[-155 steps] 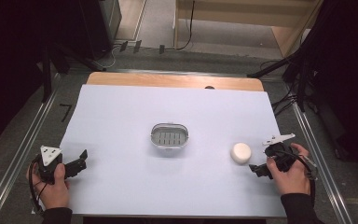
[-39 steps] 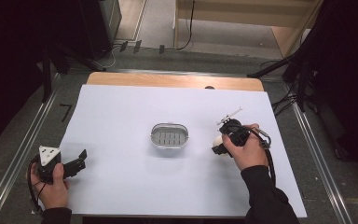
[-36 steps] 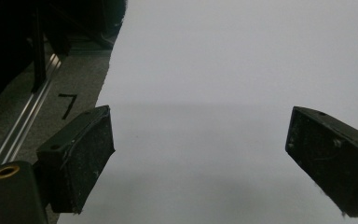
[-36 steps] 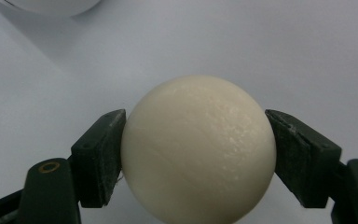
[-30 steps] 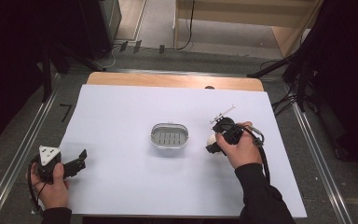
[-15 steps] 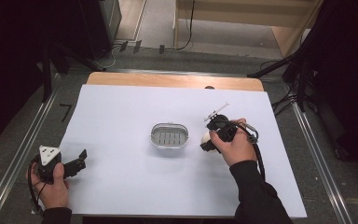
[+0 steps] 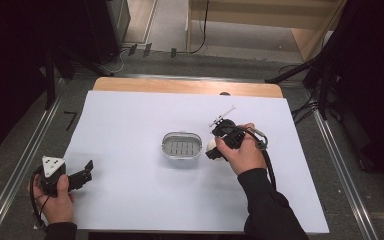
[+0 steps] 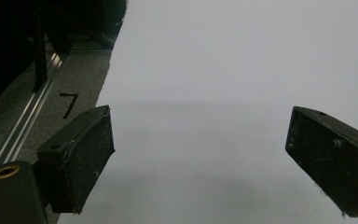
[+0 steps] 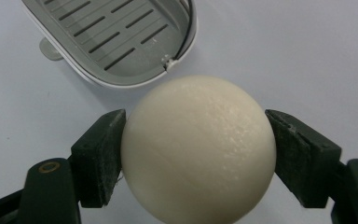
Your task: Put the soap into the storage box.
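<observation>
High view: white sheet (image 7: 130, 200) spread over a wooden table (image 7: 180, 86) mid-frame, grey floor and metal rails at both sides, dark curtains in the upper corners, a pale wooden frame at top right; grey slotted dish (image 7: 181, 145) at centre, right gripper (image 7: 212, 150) just right of it, clenched on a cream ball (image 7: 211, 144); left gripper (image 7: 86, 169) at lower left, released and holding nothing. Left gripper view: jaws wide apart over bare white sheet (image 8: 223, 70), floor and rail in the upper left. Right gripper view: cream ball (image 9: 198, 149) pinched between both pads at lower centre, above the sheet, slotted dish (image 9: 116, 37) at upper left, just beyond the ball.
</observation>
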Available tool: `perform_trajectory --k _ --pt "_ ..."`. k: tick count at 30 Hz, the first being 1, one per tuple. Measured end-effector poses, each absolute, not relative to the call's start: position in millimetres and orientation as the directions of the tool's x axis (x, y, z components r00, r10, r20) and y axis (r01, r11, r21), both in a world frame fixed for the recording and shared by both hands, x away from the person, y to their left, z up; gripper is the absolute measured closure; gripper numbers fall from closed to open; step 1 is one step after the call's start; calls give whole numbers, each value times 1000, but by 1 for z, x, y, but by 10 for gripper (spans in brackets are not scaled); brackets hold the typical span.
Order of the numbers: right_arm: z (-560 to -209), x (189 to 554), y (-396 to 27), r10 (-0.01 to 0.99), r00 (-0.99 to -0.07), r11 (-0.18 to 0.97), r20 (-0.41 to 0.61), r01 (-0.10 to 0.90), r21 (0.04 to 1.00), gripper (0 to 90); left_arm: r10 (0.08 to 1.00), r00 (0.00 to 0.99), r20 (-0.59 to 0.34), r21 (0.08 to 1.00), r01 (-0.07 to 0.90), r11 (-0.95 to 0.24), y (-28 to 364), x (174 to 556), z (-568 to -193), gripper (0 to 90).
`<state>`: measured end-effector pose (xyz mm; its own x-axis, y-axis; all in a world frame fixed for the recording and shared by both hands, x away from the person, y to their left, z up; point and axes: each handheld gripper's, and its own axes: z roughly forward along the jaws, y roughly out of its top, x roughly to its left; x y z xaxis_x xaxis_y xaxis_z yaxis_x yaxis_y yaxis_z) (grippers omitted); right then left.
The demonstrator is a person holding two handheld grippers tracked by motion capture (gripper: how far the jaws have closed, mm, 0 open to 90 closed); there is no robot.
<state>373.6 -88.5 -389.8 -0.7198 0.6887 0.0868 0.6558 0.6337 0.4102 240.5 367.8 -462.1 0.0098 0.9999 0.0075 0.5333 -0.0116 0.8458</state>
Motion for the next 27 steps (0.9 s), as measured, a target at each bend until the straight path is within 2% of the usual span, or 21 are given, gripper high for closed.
perform_trajectory --k 27 --pt "-384 380 -46 645 -758 657 98 616 434 250 1000 11 7 846 533 -12 368 241 -462 81"
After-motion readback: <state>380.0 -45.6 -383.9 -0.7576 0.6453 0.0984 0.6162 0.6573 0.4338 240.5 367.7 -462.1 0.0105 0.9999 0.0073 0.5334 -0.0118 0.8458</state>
